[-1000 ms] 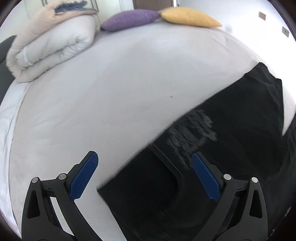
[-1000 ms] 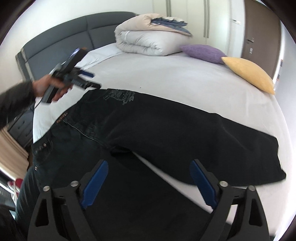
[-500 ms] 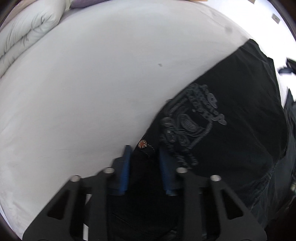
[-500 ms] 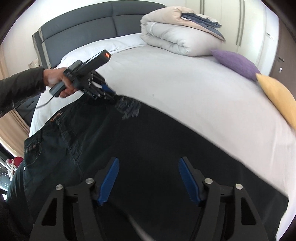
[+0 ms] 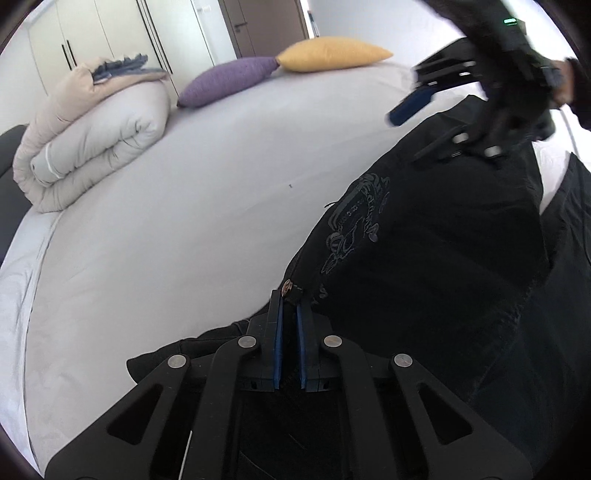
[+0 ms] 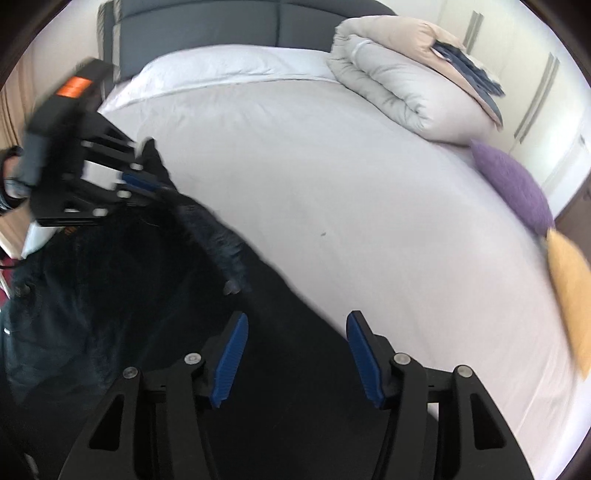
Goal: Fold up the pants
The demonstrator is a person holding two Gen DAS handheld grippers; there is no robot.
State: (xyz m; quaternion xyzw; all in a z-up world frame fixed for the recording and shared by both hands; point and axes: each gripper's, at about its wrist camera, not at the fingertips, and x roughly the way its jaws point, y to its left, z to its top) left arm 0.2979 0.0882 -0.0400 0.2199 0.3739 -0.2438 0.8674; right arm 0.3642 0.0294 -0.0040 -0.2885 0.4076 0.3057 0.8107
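Black pants (image 5: 424, 280) with a grey printed emblem lie on a white bed. My left gripper (image 5: 289, 306) is shut on the pants' waistband corner by a copper rivet and lifts it; it shows in the right wrist view (image 6: 147, 186) holding the raised cloth. My right gripper (image 6: 293, 332) is open over the pants (image 6: 155, 295), a little above a leg. In the left wrist view the right gripper (image 5: 436, 122) hangs over the pants' far part, blurred.
A rolled beige and white duvet (image 5: 92, 129) sits near the headboard (image 6: 207, 26). A purple pillow (image 5: 229, 79) and a yellow pillow (image 5: 332, 55) lie at the bed's far edge. Bare white sheet (image 6: 369, 221) spreads beside the pants.
My left gripper closed on the waistband corner and lifted it. My right gripper moved along the leg toward the waist end, still open.
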